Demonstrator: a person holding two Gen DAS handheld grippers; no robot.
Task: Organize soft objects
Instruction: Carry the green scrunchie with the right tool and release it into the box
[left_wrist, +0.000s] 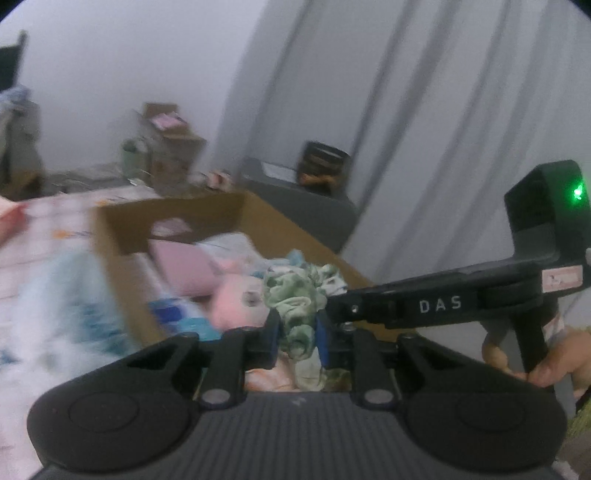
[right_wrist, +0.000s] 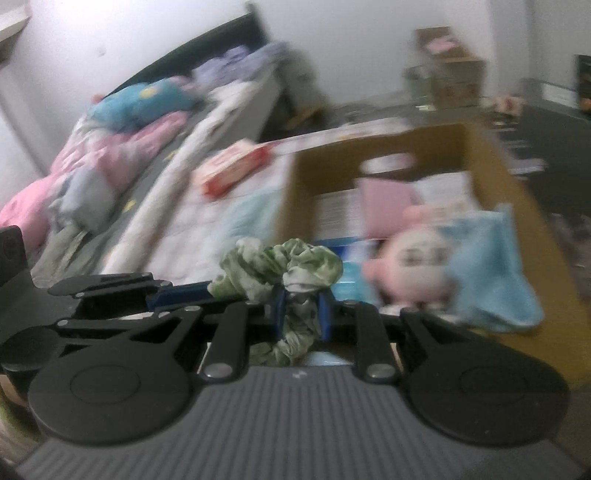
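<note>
Both tongs pinch one green-and-white cloth, held up at the near end of the cardboard box.

The left tongs (left_wrist: 295, 338) and the right tongs (right_wrist: 302, 312) are each clamped on the same crumpled green cloth (right_wrist: 280, 269), which bunches up between them just short of the cardboard box (right_wrist: 491, 162) on the bed (right_wrist: 177, 206). It looks light, limp and thin, likely to sag and slip where it isn't pinched, so a bite on a thick fold or the hem would hold best. Inside the box lie a pink plush toy (right_wrist: 410, 266), a light blue cloth (right_wrist: 487, 266) and a pink pad (left_wrist: 184, 271). Blur smears everything; I can't tell what garment the green cloth is, and its lower part hangs hidden behind the tongs' bodies.
</note>
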